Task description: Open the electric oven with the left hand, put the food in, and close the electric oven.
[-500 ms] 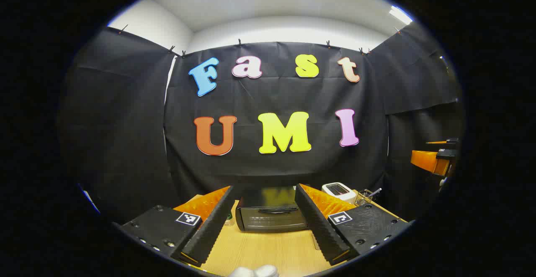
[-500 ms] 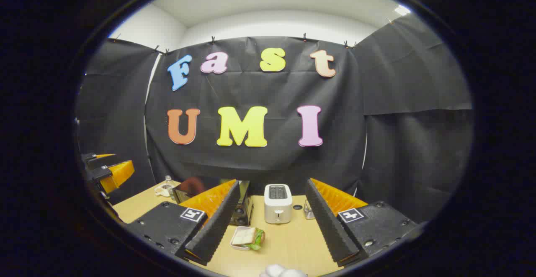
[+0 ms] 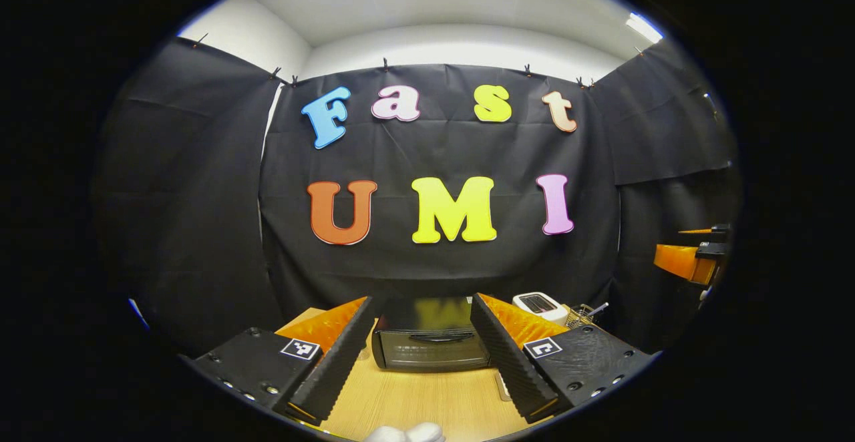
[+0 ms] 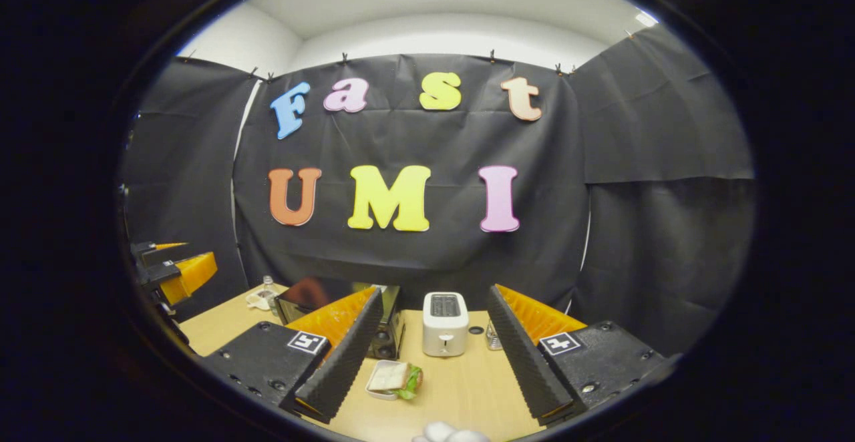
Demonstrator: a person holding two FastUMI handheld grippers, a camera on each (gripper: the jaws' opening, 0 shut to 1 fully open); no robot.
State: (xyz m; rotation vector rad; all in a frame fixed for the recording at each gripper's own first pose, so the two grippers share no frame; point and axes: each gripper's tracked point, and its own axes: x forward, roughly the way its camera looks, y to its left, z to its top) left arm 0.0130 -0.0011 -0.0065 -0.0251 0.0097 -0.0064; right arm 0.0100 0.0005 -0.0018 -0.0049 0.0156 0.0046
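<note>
From the left gripper view I see my left gripper [image 3: 424, 362] held above the wooden table [image 3: 427, 402], its fingers spread wide with nothing between them. Straight ahead between the fingers sits the electric oven [image 3: 431, 345], a dark box with its door closed and the handle running across the top of the door. Behind it to the right stands a white toaster [image 3: 540, 303], and beside that a small wire rack [image 3: 582, 314] with a utensil sticking out. At the right edge of this view I can make out the right gripper, held up in the air well apart from the oven.

From the right gripper view my right gripper [image 4: 434, 362] is also released, fingers wide apart and gripping nothing. Below and between them, nearer my left finger, lies the food: a sandwich [image 4: 395, 379] with a bit of green leaf showing, resting in a small shallow dish [image 4: 374, 390] on the table. The toaster [image 4: 445, 323] stands upright just beyond it, and the oven [image 4: 334, 302] sits to the left of the toaster, partly hidden behind my finger. A small clear bottle [image 4: 268, 286] stands at the far left corner of the table. The left gripper [image 4: 175, 272] hangs at the left edge of this view, above the table's near corner.
</note>
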